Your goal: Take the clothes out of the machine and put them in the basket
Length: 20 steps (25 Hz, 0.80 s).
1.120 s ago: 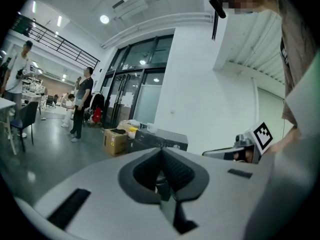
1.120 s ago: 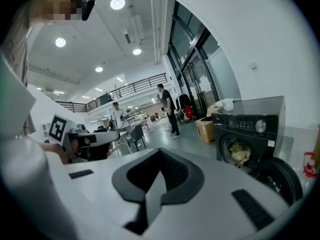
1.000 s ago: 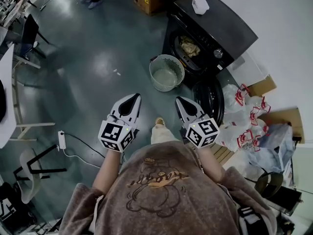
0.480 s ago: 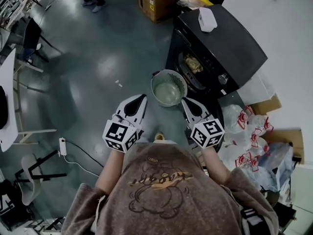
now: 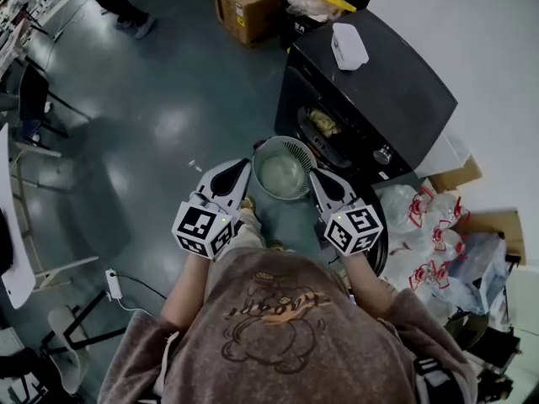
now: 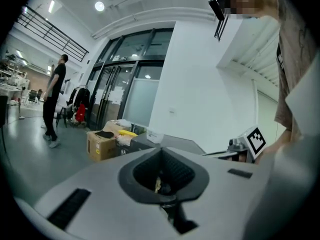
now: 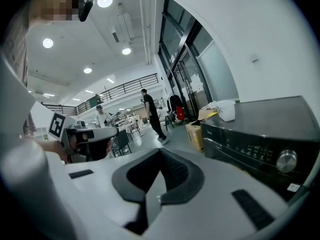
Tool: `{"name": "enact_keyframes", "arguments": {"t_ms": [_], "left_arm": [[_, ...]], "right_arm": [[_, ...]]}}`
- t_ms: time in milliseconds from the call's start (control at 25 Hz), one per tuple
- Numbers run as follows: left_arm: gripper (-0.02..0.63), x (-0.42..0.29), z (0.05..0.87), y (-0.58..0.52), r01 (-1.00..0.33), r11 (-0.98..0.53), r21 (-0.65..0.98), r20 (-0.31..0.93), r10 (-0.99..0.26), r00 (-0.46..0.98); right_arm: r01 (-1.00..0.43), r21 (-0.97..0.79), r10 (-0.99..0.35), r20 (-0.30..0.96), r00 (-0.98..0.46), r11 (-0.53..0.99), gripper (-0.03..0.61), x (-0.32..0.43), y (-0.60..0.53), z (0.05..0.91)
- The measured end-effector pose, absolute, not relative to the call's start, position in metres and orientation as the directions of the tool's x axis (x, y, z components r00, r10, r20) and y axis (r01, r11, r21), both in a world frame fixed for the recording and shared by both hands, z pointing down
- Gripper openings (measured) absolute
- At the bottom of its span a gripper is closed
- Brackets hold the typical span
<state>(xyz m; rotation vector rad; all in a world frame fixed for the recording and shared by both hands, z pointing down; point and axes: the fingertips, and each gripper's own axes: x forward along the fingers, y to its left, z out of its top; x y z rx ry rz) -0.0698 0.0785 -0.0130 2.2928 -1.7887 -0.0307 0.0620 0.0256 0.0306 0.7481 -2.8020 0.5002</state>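
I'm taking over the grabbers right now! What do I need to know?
Left gripper: shut, empty, beside the basket.
Right gripper: shut, empty, on the basket's other side.
Laundry basket: on the floor in front of the washing machine; looks empty.
Clothes: inside the drum, machine door open.
Done: nothing is in the basket yet.
Left: reach into the drum, grab the clothes, drop them in the basket.

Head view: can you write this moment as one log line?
left gripper: shut, empty | right gripper: shut, empty | basket: empty, in front of washing machine | clothes: inside the washing machine
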Motion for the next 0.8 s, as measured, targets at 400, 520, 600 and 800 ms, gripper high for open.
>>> {"name": "enact_keyframes", "arguments": {"t_ms": [400, 520, 600, 800], "left_arm": [[0.003, -0.126, -0.020, -0.068, -0.886, -0.398, 0.239, 0.182, -0.878, 0.443], [0.003, -0.131, -0.016, -0.105, -0.852, -0.464, 0.245, 0.200, -0.835, 0.512], [0.003, -0.132, -0.006, -0.122, -0.835, -0.491, 0.248, 0.214, -0.813, 0.541], [0.003, -0.128, 0.034, -0.164, -0.809, -0.531, 0.255, 0.222, -0.782, 0.583]], "right_arm": [[-0.674, -0.297, -0.595, 0.318, -0.738, 0.677, -0.003, 0.019, -0.090, 0.021], [-0.716, -0.328, -0.631, 0.339, -0.698, 0.616, -0.003, 0.013, -0.121, 0.026], [-0.739, -0.339, -0.654, 0.344, -0.674, 0.582, -0.003, 0.014, -0.132, 0.034], [-0.774, -0.337, -0.686, 0.360, -0.632, 0.537, -0.003, 0.017, -0.157, 0.071]]}}
